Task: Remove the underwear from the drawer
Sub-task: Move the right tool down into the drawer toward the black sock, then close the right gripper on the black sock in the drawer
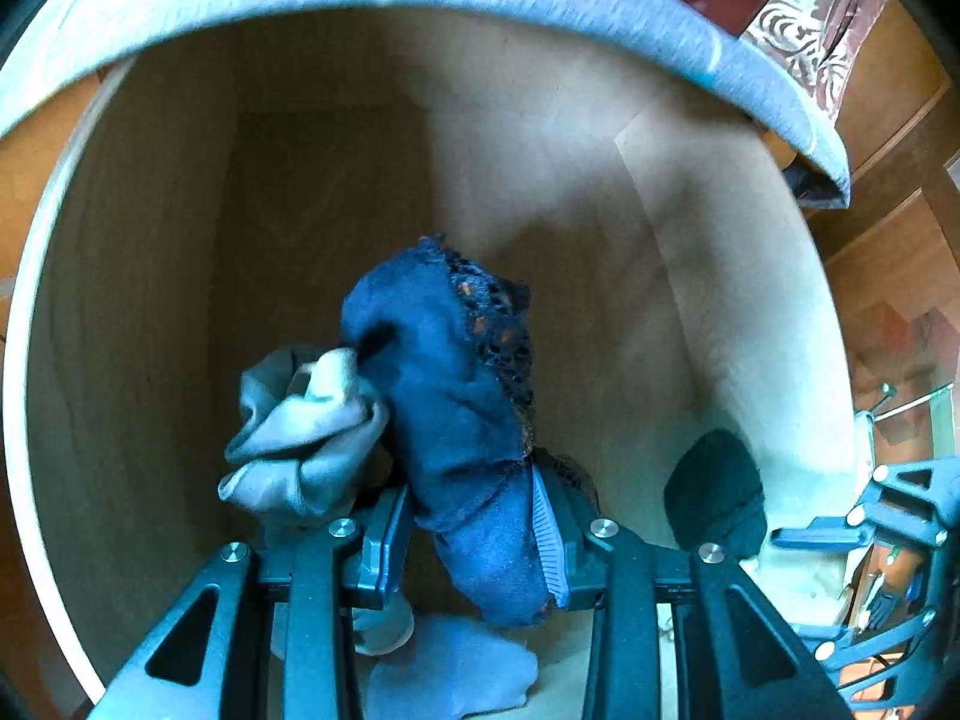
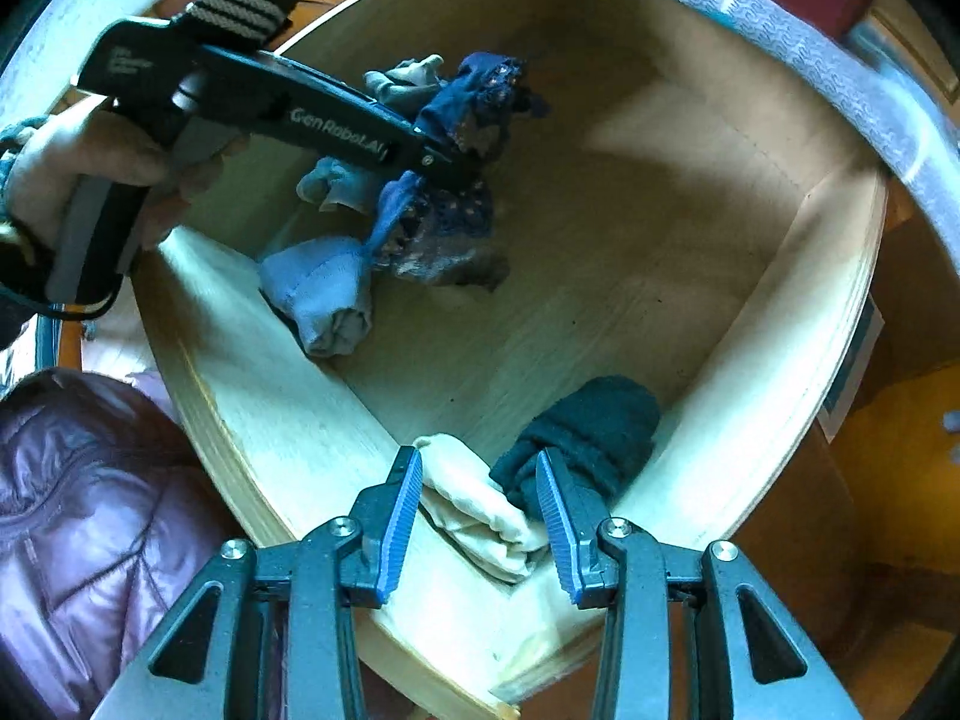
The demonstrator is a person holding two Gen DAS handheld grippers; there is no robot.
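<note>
Left gripper (image 1: 474, 546) clamped on navy lace-trimmed underwear (image 1: 444, 396), garment lifted above floor of wooden drawer (image 1: 600, 180). Grey underwear (image 1: 300, 426) tangled against navy piece, hanging with it. Right gripper (image 2: 478, 522) over drawer's near corner, jaws half-narrowed, straddling cream folded cloth (image 2: 480, 510); grip on it unclear. Dark rolled sock (image 2: 585, 429) beside right fingertip. Light-blue garment (image 2: 324, 294) against drawer wall.
</note>
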